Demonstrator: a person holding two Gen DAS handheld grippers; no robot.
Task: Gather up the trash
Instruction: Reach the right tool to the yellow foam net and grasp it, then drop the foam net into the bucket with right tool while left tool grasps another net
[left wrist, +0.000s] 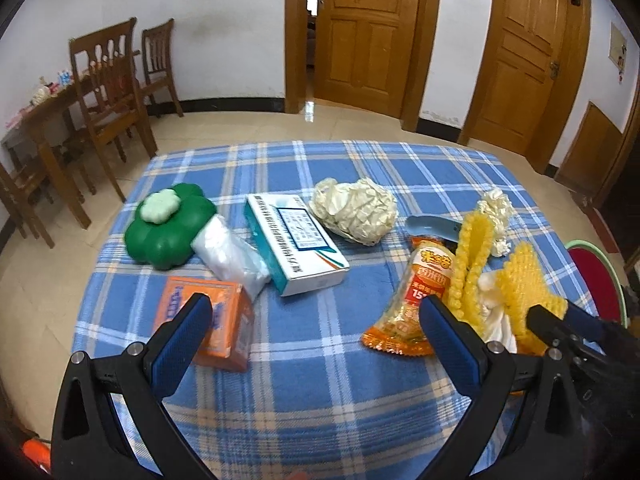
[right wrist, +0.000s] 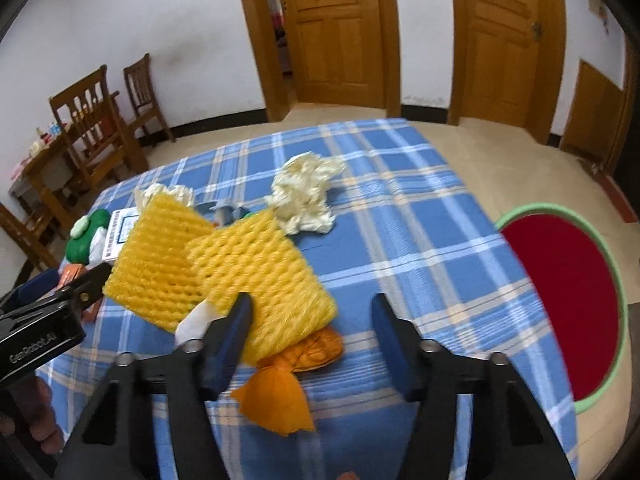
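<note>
Trash lies on a blue plaid tablecloth (left wrist: 320,344). Two yellow foam nets (right wrist: 256,276) lie over an orange snack wrapper (right wrist: 280,396); they also show in the left wrist view (left wrist: 476,264). Crumpled cream paper (left wrist: 354,210) sits mid-table, a smaller wad (right wrist: 306,198) further right. My right gripper (right wrist: 312,320) is open, its left finger over the near net's edge. My left gripper (left wrist: 316,320) is open and empty above the cloth, with an orange box (left wrist: 218,322) by its left finger.
A green flower-shaped container (left wrist: 168,230), a clear plastic bag (left wrist: 232,256), a white medicine box (left wrist: 298,242) and a blue object (left wrist: 434,228) lie on the table. A red bin with a green rim (right wrist: 568,296) stands right of the table. Wooden chairs (left wrist: 112,92) are far left.
</note>
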